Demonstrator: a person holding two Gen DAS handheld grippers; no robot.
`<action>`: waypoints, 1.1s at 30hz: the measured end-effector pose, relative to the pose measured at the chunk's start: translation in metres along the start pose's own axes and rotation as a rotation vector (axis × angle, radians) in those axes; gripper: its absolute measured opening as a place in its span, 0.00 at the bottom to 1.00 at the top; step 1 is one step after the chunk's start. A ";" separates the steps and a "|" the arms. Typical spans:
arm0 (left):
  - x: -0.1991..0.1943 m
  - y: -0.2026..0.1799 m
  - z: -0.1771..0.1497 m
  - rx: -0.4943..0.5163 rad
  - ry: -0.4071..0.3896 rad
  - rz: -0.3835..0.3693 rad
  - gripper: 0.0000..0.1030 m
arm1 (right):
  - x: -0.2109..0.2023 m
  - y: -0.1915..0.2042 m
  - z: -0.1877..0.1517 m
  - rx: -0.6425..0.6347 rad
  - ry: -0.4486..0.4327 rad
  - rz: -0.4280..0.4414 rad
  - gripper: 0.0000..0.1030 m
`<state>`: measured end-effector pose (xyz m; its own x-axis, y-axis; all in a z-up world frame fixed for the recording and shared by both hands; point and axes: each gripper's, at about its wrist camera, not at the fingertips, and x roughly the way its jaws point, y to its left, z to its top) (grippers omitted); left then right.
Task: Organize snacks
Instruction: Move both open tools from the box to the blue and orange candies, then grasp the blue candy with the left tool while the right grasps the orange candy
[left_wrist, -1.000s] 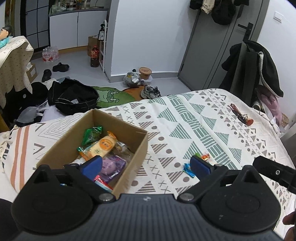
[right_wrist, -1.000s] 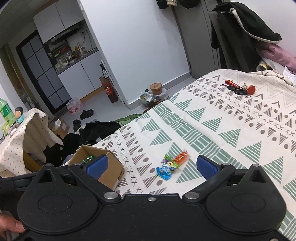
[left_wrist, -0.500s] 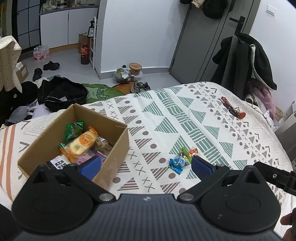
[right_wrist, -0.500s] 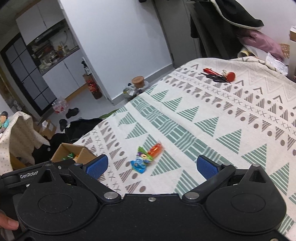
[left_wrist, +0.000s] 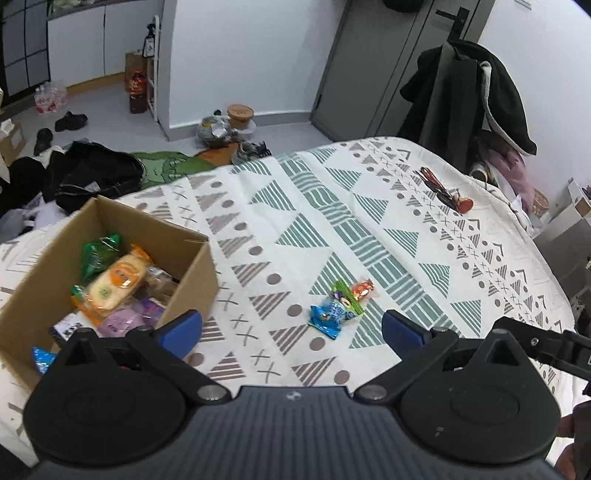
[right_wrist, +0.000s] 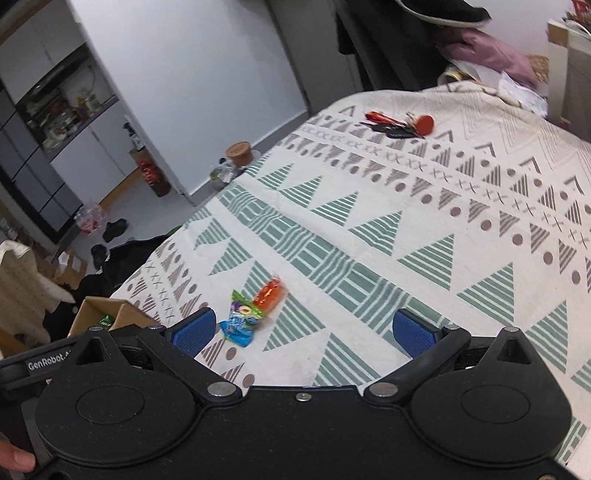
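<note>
Snacks (left_wrist: 341, 302) lie in a small cluster on the patterned bed cover (left_wrist: 369, 206): a blue packet, a green packet and an orange packet, touching or overlapping one another. Left wrist view: the left claw (left_wrist: 291, 330) is spread wide and holds nothing; the cluster sits between and just ahead of its blue pads (left_wrist: 181, 329). A cardboard box (left_wrist: 188, 284) stands on the bed to the left of the cluster, apart from it, its near right corner beside the left pad. The box contains further packets, among them a green bag, an orange-and-cream pack and a purple one. A bunch of keys (left_wrist: 443, 190) lies well apart near the far right of the bed. Part of the other tool shows at the right edge. Right wrist view: the right claw (right_wrist: 304, 330) is likewise spread wide and empty. The cluster lies just ahead of its left pad, the blue packet nearest. Only a corner of the box shows at lower left, partly hidden by the tool. The keys lie at the far side of the bed.
</note>
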<state>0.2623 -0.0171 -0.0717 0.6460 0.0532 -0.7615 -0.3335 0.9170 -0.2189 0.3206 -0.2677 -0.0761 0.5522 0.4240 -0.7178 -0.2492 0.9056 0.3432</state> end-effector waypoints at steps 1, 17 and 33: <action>0.003 -0.001 0.000 -0.001 0.005 -0.003 1.00 | 0.002 0.000 0.000 0.005 0.003 -0.002 1.00; 0.073 -0.016 0.004 0.103 0.062 -0.101 0.95 | 0.047 0.001 0.002 0.087 0.051 -0.023 0.98; 0.127 -0.031 0.004 0.158 0.113 -0.163 0.68 | 0.083 -0.001 0.005 0.170 0.079 -0.010 0.87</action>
<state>0.3571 -0.0370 -0.1591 0.5984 -0.1365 -0.7895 -0.1147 0.9606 -0.2530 0.3705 -0.2336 -0.1335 0.4883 0.4202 -0.7649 -0.1022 0.8980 0.4280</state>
